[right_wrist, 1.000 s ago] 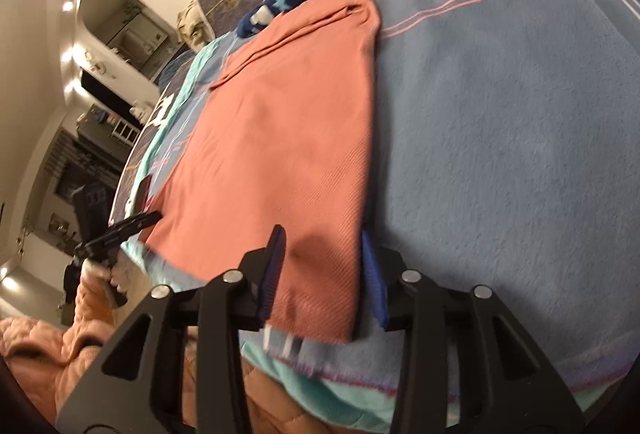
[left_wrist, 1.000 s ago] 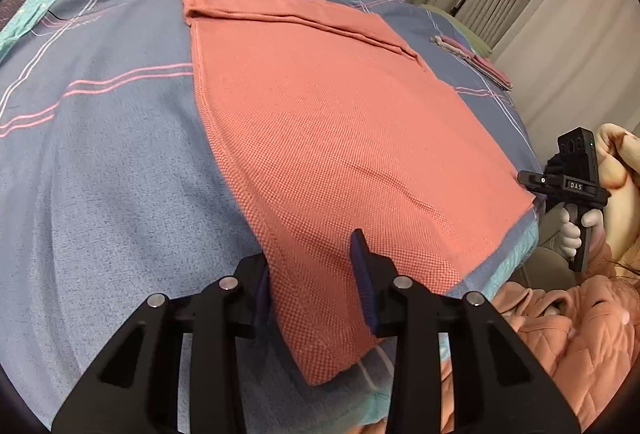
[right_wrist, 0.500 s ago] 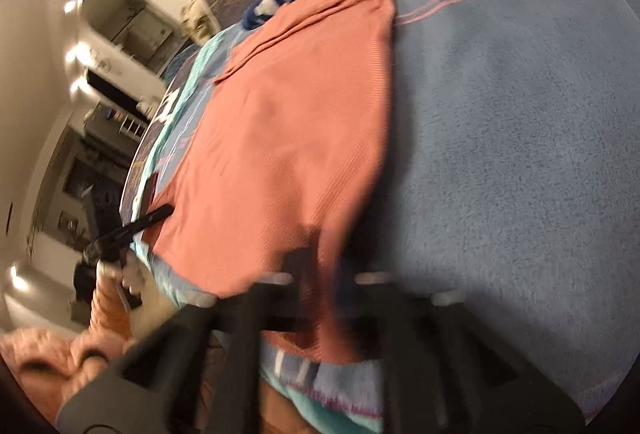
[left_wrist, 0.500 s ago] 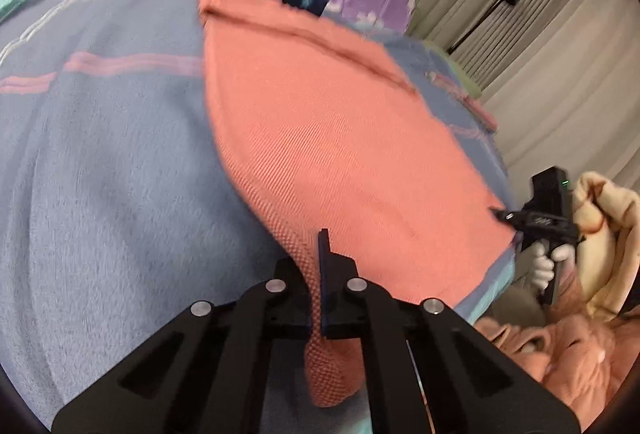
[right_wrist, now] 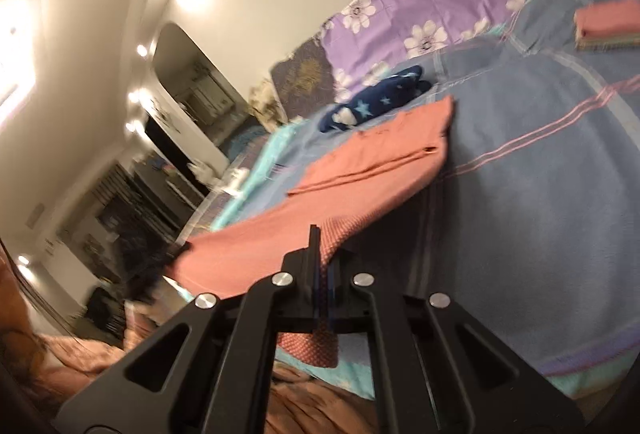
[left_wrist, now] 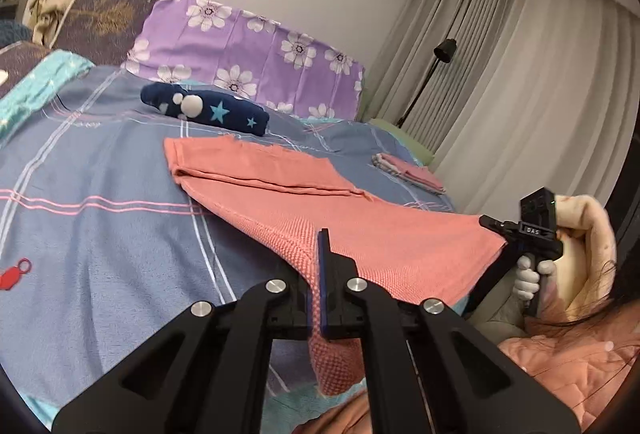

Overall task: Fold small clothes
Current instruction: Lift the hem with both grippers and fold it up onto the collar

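A salmon-pink knit garment [left_wrist: 320,210] lies on the blue plaid bedspread [left_wrist: 92,218], its far end folded over, its near edge raised off the bed. My left gripper [left_wrist: 318,262] is shut on the near left corner of that edge, and a flap of cloth hangs below the jaws. My right gripper [right_wrist: 320,258] is shut on the near right corner of the same garment [right_wrist: 372,162]. In the left wrist view the right gripper [left_wrist: 496,230] shows at the far corner, a gloved hand [left_wrist: 528,274] on its handle.
A navy star-print rolled cloth [left_wrist: 204,110] lies beyond the garment, before a purple flowered pillow [left_wrist: 248,50]. Folded pink clothes [left_wrist: 408,170] sit at the bed's far right. A floor lamp [left_wrist: 440,50] and curtains stand behind. The person's pink quilted sleeve [left_wrist: 568,362] is at lower right.
Both grippers closed on the garment's near corners, then rose, lifting the near edge off the bed. Both views tilted up to show the wall and pillows.
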The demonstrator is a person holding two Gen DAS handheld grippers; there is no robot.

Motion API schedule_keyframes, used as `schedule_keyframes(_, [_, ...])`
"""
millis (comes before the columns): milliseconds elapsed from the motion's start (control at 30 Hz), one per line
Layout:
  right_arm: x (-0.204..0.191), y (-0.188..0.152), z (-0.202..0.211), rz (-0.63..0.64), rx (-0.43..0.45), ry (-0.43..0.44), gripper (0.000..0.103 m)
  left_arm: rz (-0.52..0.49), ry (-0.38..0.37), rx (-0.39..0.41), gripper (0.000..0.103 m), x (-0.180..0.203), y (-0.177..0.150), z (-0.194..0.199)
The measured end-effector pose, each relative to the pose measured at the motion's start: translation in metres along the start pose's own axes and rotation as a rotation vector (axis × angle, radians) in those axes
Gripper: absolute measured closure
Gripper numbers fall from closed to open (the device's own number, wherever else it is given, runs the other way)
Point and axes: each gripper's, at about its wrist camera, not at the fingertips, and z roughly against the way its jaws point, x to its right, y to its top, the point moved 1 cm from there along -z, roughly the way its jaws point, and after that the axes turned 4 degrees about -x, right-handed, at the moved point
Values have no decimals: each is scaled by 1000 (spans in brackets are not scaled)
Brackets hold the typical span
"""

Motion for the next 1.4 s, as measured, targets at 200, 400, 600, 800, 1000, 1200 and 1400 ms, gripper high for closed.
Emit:
schedule_keyframes(200, [9,35,-37,-10,24,-14,100,5,67,-21,101,-18,25,-36])
schedule_keyframes(400, [17,90,-77,21,83,-81,100,-8,107,-8,101,-38,69,-73])
schedule_keyframes(600, [43,142,-120,0,97,-147,100,-8,183,-13,101,-65,122,-122])
schedule_keyframes(800, [96,181,-190,-61,23,-208,100,52,255,-78,101,-112,151,-190])
schedule_keyframes(1000, [151,175,-258,-142,-109,-247,100,123,318,-209,100,-163,133,-249])
schedule_keyframes(1200, [170,161,-268,-168,-149,-235,95,163,295,-246,99,-186,118,-267])
schedule_keyframes(1400, [155,157,-249,-132,-158,-210,84,155,290,-234,82,-176,117,-249])
